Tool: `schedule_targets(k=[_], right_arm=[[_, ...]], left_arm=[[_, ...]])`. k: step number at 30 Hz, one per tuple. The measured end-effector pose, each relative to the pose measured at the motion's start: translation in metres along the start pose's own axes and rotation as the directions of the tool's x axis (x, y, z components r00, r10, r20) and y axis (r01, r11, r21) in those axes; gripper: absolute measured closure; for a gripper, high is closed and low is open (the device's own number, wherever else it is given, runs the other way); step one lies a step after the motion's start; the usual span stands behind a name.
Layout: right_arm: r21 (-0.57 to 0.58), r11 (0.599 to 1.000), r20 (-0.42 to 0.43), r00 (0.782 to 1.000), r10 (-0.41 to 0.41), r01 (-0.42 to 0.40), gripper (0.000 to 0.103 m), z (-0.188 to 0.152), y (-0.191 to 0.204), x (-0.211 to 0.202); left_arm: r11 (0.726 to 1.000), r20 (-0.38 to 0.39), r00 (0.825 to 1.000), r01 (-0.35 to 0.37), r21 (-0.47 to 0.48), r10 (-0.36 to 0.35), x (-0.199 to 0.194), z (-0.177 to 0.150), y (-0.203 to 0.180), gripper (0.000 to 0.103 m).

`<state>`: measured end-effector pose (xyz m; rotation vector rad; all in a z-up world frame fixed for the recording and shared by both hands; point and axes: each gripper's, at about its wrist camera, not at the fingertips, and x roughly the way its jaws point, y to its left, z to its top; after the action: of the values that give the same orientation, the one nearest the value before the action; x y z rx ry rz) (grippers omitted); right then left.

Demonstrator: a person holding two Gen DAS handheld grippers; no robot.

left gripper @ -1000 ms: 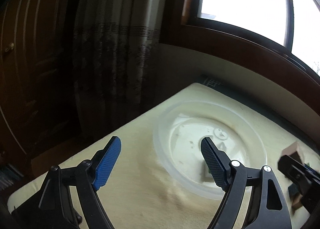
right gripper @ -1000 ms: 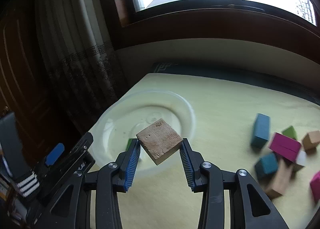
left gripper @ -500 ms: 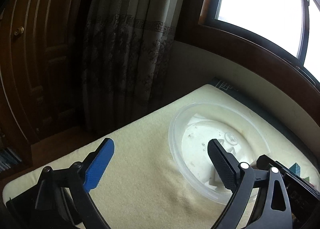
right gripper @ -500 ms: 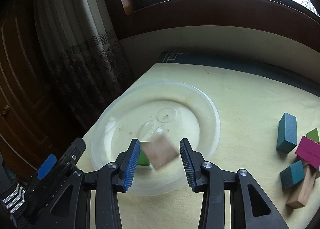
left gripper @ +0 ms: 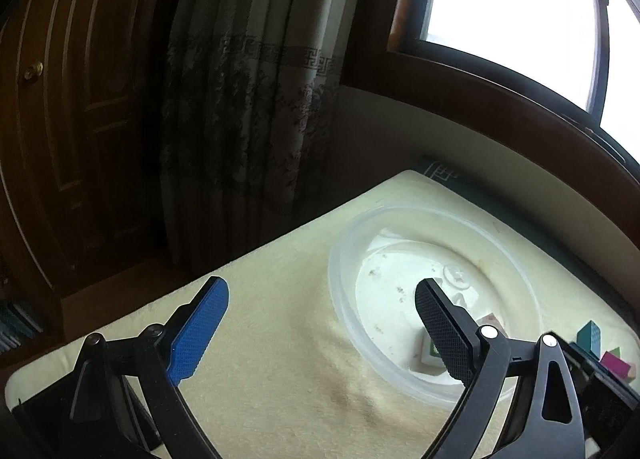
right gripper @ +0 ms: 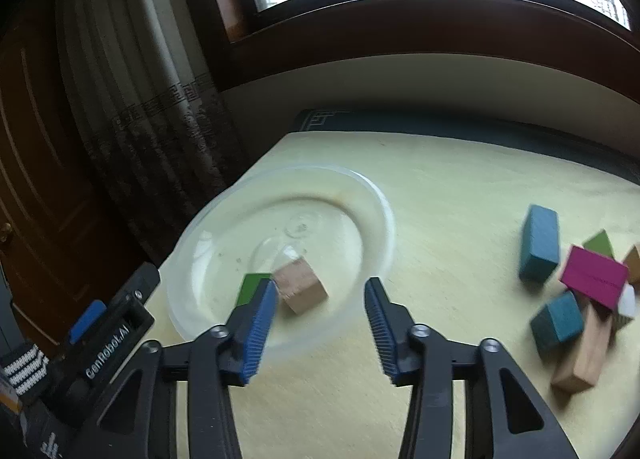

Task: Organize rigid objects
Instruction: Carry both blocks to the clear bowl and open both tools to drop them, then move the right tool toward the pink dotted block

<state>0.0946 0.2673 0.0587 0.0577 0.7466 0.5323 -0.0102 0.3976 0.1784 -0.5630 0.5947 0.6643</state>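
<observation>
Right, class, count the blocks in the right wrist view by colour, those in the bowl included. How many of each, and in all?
Teal blocks: 2
Green blocks: 2
Wood blocks: 3
Magenta block: 1
White block: 1
Total: 9

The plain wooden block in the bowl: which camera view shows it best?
The right wrist view: the wooden block lies unhidden in the clear bowl. In the left wrist view, the left gripper finger hides most of it.
</observation>
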Motion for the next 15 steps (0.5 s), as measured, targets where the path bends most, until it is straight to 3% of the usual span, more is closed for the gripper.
schedule_targets(k=[8,15], right_arm=[[0.001,0.998,0.019,0.997,-0.07,0.07,0.046,-0.018,-0.016,-0.018],[0.088,0.988,0.024,0.991,-0.128,0.126,0.046,-0.032,-0.049,-0.036]], left_arm=[[0.995,0.065,0.998,0.02,0.099,-0.027,-0.014,-0.001,-0.021,0.007],[0.988,0.062,0.995,0.067,0.141,-0.077,-0.015,-0.005,-0.033,0.007]])
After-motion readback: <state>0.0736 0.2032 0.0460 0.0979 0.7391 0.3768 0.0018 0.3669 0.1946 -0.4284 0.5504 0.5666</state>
